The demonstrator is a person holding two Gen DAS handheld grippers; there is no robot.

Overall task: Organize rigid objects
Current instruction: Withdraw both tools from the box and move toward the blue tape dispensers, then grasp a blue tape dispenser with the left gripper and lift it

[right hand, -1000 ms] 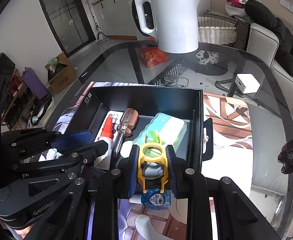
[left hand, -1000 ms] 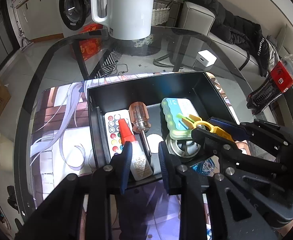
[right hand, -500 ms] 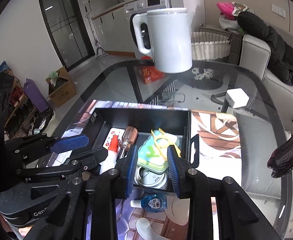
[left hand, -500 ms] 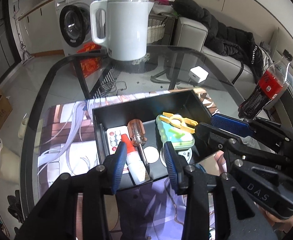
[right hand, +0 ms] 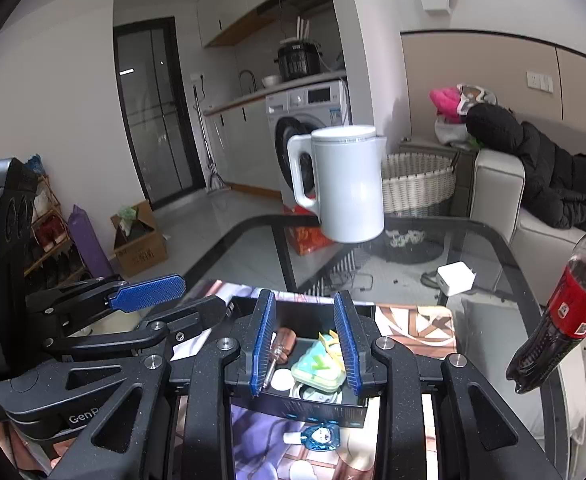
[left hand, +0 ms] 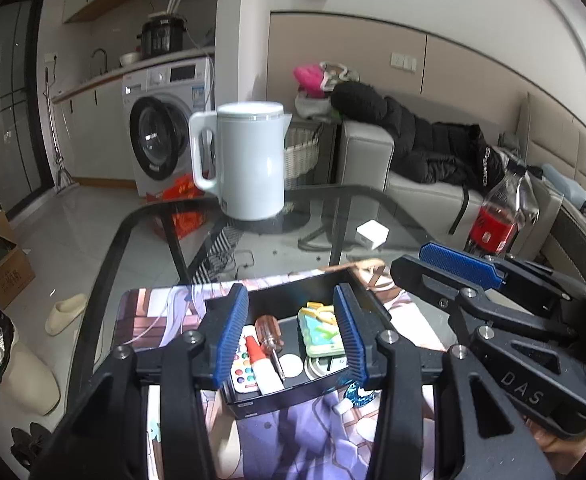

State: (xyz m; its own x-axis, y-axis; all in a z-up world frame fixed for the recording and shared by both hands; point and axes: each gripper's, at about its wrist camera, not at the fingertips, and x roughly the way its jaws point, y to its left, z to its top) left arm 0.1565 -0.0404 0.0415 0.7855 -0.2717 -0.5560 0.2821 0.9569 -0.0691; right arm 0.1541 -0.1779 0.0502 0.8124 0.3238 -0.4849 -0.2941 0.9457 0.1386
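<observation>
Blue ribbed pads line both grippers. The left gripper (left hand: pixel 291 336) has its jaws parted and opening, with nothing pinched; through the gap the black box (left hand: pixel 293 294) shows below it. The right gripper (right hand: pixel 304 340) stands with a narrower gap between its pads and grips nothing, hanging above the same box.

Inside the box lie a remote with coloured buttons (left hand: pixel 241 372), a glue bottle with a red tip (left hand: pixel 263 370), a screwdriver with an amber handle (left hand: pixel 269 338), a white disc (left hand: pixel 291 365), a round metal lid (left hand: pixel 319 367) and a pale green case (left hand: pixel 321 334) with a yellow clip (right hand: pixel 329 340) lying on top.

The box sits on a printed mat (left hand: pixel 293 440) spread over a dark glass table (left hand: pixel 393 216). Farther back on the glass stand a white kettle (left hand: pixel 249 160), a white charger block (left hand: pixel 372 234) and a cola bottle (right hand: pixel 569 304).

Behind are a washing machine (left hand: pixel 165 136), a wicker basket (right hand: pixel 417 184) and a grey sofa with a black jacket (left hand: pixel 425 144).

Only the left view shows the remote and glue bottle; the right view shows more clearly a small blue-capped item (right hand: pixel 319 436) on the mat in front of the box.
</observation>
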